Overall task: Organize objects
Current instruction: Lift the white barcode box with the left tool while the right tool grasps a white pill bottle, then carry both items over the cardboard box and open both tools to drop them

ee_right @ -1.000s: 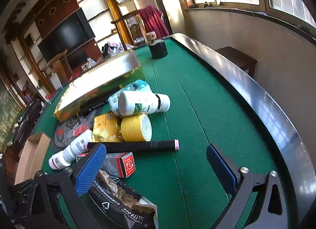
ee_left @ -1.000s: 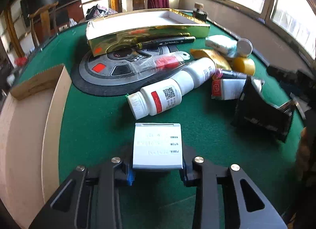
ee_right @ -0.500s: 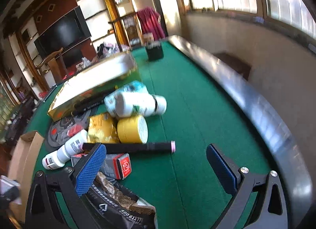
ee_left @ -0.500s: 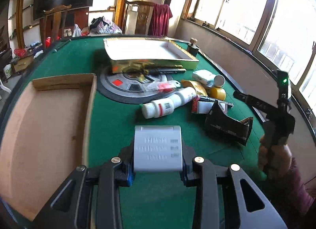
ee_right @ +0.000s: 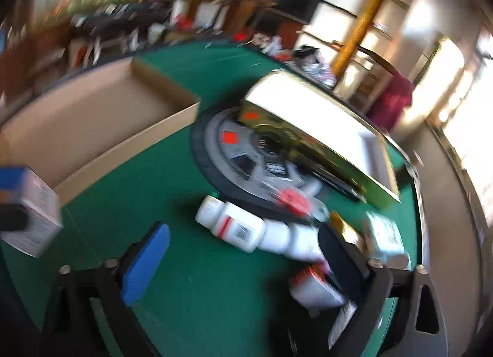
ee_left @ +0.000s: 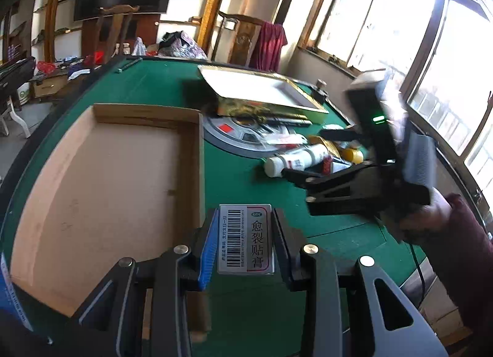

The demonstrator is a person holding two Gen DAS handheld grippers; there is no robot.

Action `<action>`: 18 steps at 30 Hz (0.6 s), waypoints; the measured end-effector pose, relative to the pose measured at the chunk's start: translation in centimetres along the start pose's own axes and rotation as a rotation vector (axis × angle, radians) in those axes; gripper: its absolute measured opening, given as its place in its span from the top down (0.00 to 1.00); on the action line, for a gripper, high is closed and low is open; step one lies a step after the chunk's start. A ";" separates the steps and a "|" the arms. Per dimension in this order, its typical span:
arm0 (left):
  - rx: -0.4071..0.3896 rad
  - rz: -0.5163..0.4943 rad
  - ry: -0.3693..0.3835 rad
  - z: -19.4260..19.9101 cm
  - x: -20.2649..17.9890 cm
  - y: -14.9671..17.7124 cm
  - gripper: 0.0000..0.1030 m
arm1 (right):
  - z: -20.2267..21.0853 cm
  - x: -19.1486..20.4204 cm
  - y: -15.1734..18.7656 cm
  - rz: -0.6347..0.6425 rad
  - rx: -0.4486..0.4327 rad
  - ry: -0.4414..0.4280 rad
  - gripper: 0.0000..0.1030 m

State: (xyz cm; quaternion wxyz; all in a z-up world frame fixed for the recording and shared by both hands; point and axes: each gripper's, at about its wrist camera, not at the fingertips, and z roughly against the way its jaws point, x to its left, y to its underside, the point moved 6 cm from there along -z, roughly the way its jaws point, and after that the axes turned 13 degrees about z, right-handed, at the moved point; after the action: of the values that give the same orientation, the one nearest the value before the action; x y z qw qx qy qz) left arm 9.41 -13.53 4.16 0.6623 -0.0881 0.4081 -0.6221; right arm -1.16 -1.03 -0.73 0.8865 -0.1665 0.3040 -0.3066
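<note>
Both grippers shifted toward cardboard box [ee_left: 104, 190], carton [ee_left: 245, 238] rolled

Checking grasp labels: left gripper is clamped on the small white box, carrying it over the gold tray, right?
Wrong on the place. The left gripper is clamped on the small white box, but beside the cardboard tray, as the left wrist view shows.

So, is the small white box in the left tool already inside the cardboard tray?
No, the small white box is clamped in the left tool over green felt, beside the cardboard tray.
</note>
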 end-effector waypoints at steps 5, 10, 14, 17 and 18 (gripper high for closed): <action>-0.013 0.043 0.010 1.5 2.6 0.0 0.68 | -2.7 0.6 -1.3 0.093 0.070 -0.027 0.17; -0.011 0.077 0.024 1.6 4.1 0.1 0.68 | -4.9 0.5 -1.2 0.122 0.164 -0.072 0.31; 0.003 0.090 0.038 1.2 4.4 0.2 0.68 | -5.5 1.1 -0.6 0.095 0.196 -0.135 0.42; 0.012 0.097 0.044 0.9 4.4 0.3 0.68 | -5.7 1.5 -0.2 0.042 0.209 -0.185 0.61; 0.015 0.097 0.045 0.8 4.4 0.4 0.68 | -5.7 1.4 -0.2 0.012 0.205 -0.206 0.62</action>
State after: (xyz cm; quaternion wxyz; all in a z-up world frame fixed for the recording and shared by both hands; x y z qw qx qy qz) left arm 9.79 -17.72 2.55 0.6831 -0.0494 0.4221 -0.5940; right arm -3.99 -2.70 -5.58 0.9271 -0.1040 0.1798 -0.3119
